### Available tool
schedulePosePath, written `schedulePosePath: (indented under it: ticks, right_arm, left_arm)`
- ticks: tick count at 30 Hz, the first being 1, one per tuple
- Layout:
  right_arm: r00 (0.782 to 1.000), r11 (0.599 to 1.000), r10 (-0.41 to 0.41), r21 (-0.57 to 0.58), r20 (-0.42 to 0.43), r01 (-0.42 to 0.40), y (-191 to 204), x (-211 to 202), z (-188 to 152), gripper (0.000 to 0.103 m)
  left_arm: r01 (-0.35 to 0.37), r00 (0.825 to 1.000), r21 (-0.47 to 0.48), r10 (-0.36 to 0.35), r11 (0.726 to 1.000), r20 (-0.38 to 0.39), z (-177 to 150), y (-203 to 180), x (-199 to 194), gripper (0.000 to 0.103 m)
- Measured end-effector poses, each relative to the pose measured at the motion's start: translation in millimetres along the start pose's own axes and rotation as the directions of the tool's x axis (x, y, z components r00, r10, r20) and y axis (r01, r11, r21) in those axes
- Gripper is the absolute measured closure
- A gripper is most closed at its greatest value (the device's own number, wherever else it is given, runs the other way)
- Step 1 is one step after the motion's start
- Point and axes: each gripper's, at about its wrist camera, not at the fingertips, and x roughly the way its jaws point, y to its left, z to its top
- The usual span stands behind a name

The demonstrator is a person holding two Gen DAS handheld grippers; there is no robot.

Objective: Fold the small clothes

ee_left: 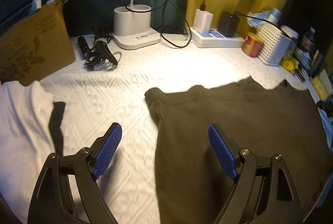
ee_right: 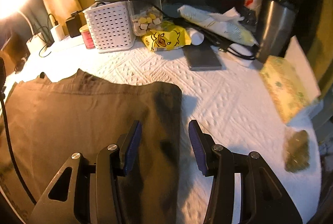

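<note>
Left wrist view: the dark olive cloth garment [ee_left: 239,130] lies flat on the white quilted desk [ee_left: 129,86], its edges beneath both claws. The left claw [ee_left: 164,151] and right claw [ee_right: 165,146] are spread, pinching nothing. Risk: uneven grasps would skew the fold; the white folded garment [ee_left: 22,120] nearby could snag.

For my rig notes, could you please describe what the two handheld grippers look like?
The left gripper and right gripper look alike: black angular linkage arms with triangular cutouts, round silver pivot bolts, and two fingers faced with ribbed blue pads. No hands or sleeves show.
</note>
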Motion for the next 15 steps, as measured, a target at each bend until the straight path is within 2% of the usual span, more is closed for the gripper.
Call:
schedulePosePath:
  ticks: [4,7,12,13,15]
  right_arm:
    - [0.999,1.000,0.016,0.012,-0.028,-0.016,-2.7,20.3,8.8,0.053]
    - [0.998,0.999,0.033,0.022,-0.048,-0.032,-4.4,32.9,13.6,0.053]
    - [0.997,0.998,0.057,0.035,-0.047,-0.056,-5.9,40.5,19.9,0.053]
    - [0.997,0.998,0.058,0.029,-0.046,-0.057,-4.3,40.9,20.3,0.054]
    - [0.998,0.999,0.045,0.005,-0.042,-0.045,1.1,41.1,19.4,0.055]
  left_arm:
    - [0.009,1.000,0.006,-0.009,1.000,-0.015,8.2,0.5,16.6,0.019]
    - [0.017,0.999,0.016,-0.017,1.000,-0.040,11.4,-0.9,27.0,0.031]
    - [0.007,0.999,0.040,-0.005,0.999,-0.037,11.9,-3.7,35.1,0.035]
    - [0.002,1.000,0.051,-0.001,0.999,-0.031,11.7,-5.3,36.1,0.040]
    - [-0.021,0.999,0.095,0.023,0.995,-0.025,11.5,-10.3,37.8,0.064]
